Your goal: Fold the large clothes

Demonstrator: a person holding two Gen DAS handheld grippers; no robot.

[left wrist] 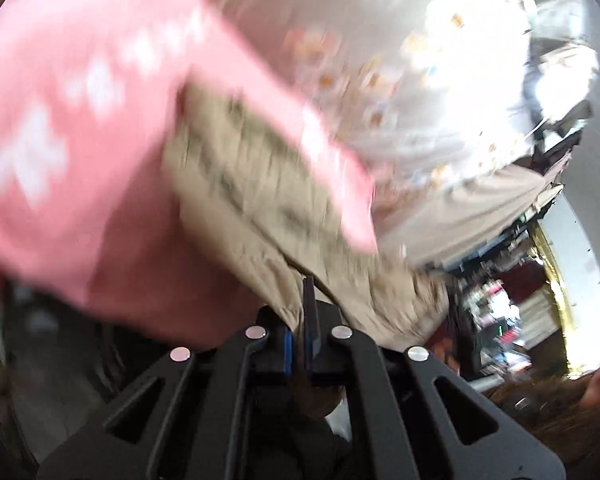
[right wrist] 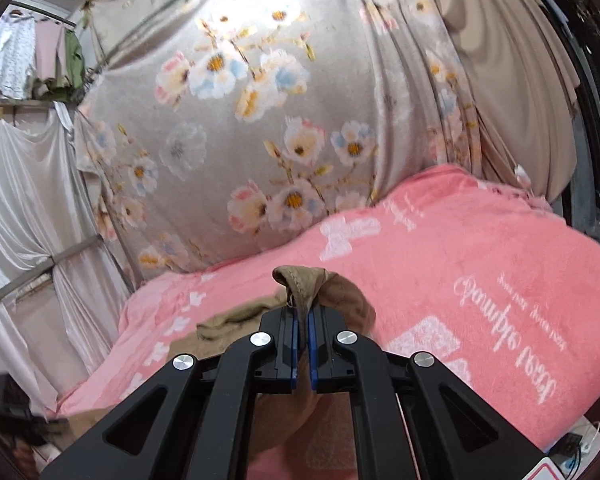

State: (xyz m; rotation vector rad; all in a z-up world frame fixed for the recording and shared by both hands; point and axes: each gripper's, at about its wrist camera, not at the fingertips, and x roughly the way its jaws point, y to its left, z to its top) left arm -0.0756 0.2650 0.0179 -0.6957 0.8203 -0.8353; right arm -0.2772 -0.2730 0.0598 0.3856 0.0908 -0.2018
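Garment (right wrist: 236,320) on blanket (right wrist: 480,264), curtain (right wrist: 260,120) behind

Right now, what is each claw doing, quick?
Left claw: closed on the khaki garment.
Right claw: closed, pinching a bunched edge of the same khaki garment above the pink blanket.

1. The left wrist view looks forward along its gripper (left wrist: 300,320), very close to the khaki garment (left wrist: 260,192), which runs from 6 toward 10 o'clock. The frame is tilted and blurred.
2. The right wrist view looks level across the pink blanket (right wrist: 460,260) toward the floral curtain (right wrist: 260,100) at 12 o'clock.
3. Both views share the garment, blanket and curtain.
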